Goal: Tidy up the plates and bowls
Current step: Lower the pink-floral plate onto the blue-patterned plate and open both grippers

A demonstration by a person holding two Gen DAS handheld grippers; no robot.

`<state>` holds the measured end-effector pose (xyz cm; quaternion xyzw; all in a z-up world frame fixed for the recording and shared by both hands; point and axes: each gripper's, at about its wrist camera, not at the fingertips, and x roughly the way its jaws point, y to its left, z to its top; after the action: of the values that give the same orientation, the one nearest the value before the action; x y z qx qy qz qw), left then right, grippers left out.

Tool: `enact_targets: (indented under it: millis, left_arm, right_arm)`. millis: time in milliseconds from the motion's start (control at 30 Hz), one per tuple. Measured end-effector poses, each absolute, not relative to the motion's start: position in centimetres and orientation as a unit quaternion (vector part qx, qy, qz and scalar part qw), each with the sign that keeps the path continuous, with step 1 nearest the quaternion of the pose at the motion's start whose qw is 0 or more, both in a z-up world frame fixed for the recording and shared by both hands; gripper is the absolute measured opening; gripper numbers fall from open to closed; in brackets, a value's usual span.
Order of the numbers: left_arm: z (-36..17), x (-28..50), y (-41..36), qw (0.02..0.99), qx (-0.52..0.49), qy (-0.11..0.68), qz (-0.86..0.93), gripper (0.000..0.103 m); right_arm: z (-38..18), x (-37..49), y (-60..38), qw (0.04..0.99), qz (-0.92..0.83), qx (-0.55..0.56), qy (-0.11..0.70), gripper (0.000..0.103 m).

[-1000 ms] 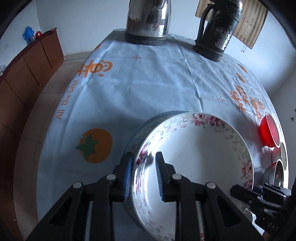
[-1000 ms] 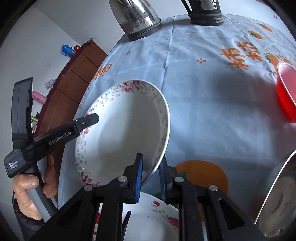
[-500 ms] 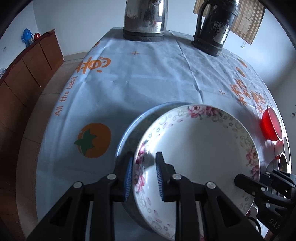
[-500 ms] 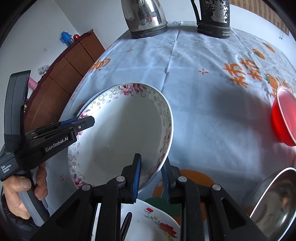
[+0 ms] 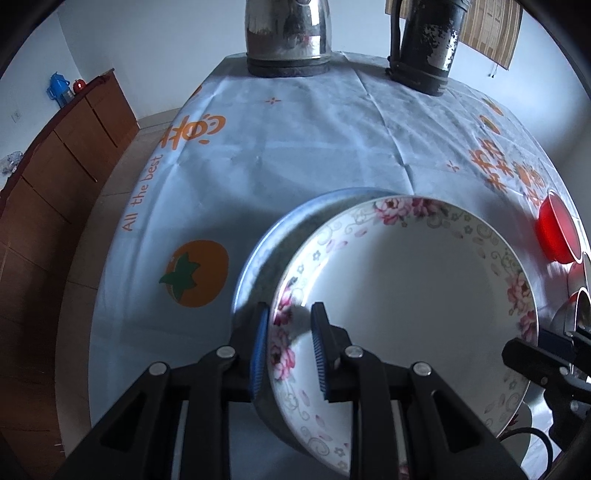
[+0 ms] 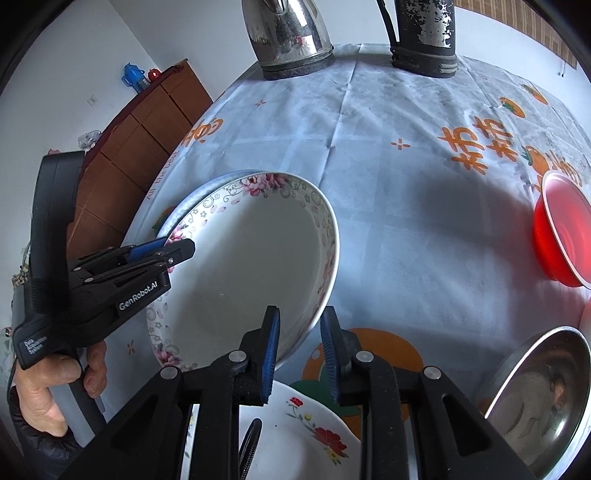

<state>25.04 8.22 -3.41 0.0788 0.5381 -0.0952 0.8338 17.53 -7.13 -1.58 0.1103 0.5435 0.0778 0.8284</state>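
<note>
A white bowl with a pink floral rim lies slightly tilted over a larger blue-rimmed plate on the tablecloth. My left gripper is shut on the bowl's near-left rim; the right wrist view shows it clamped there, held by a hand. My right gripper straddles the opposite rim with its blue pads a little apart from the wall, so it stands open. In the left wrist view only its black body shows at the right edge.
A red bowl and a steel bowl sit to the right. A white plate with red flowers lies under my right gripper. A steel kettle and black flask stand at the back. The table's edge and a wooden cabinet are to the left.
The floral bowl has come down and levelled over the blue-rimmed plate. The right gripper's pads have parted slightly from the rim. The left grip is unchanged.
</note>
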Motion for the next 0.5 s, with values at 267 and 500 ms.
enact_targets:
  millis: [267, 500]
  left_arm:
    - [-2.7, 24.8, 8.5, 0.838, 0.086, 0.533, -0.082, 0.022]
    - [-2.5, 24.7, 8.6, 0.843, 0.090, 0.526, -0.073, 0.022]
  right_arm:
    - [-1.1, 16.8, -7.8, 0.833, 0.080, 0.124, 0.532, 0.026]
    - [-0.5, 15.8, -8.6, 0.844, 0.096, 0.152, 0.506, 0.026]
